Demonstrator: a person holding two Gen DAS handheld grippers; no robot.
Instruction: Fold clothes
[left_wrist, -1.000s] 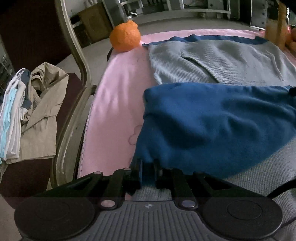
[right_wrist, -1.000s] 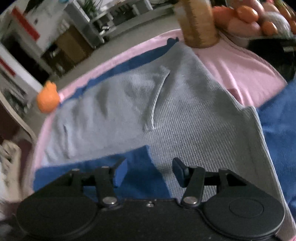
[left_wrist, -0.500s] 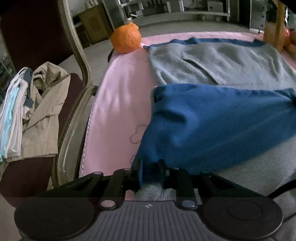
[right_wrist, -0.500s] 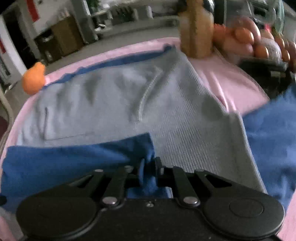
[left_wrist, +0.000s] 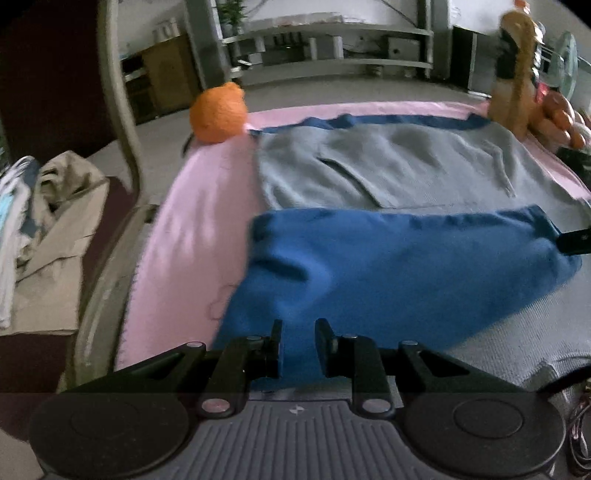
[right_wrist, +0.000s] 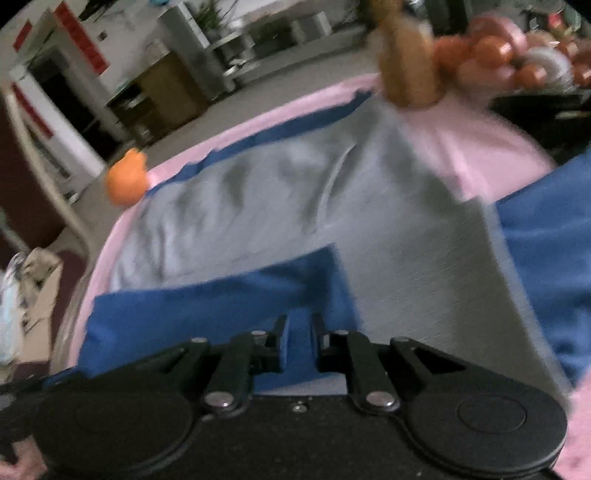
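Observation:
A grey sweatshirt (left_wrist: 388, 166) with blue trim lies flat on the pink table cover (left_wrist: 192, 206). Its blue sleeve (left_wrist: 388, 266) is folded across the body. My left gripper (left_wrist: 297, 345) is shut on the sleeve's shoulder end at the near left. My right gripper (right_wrist: 298, 341) is shut on the sleeve's cuff end (right_wrist: 295, 288); one of its fingers (left_wrist: 574, 242) shows at the right edge of the left wrist view. The grey body (right_wrist: 295, 199) and another blue part (right_wrist: 546, 229) show in the right wrist view.
An orange plush toy (left_wrist: 218, 112) sits at the table's far left corner. A brown bottle (left_wrist: 513, 74) and a heap of fruit (right_wrist: 517, 55) stand at the far right. A chair (left_wrist: 122, 122) with heaped clothes (left_wrist: 44, 221) stands left of the table.
The right gripper closed on the sleeve's cuff end. Both grippers have lifted and drawn back a little with the sleeve, and the jaws look slightly wider apart than half a second ago.

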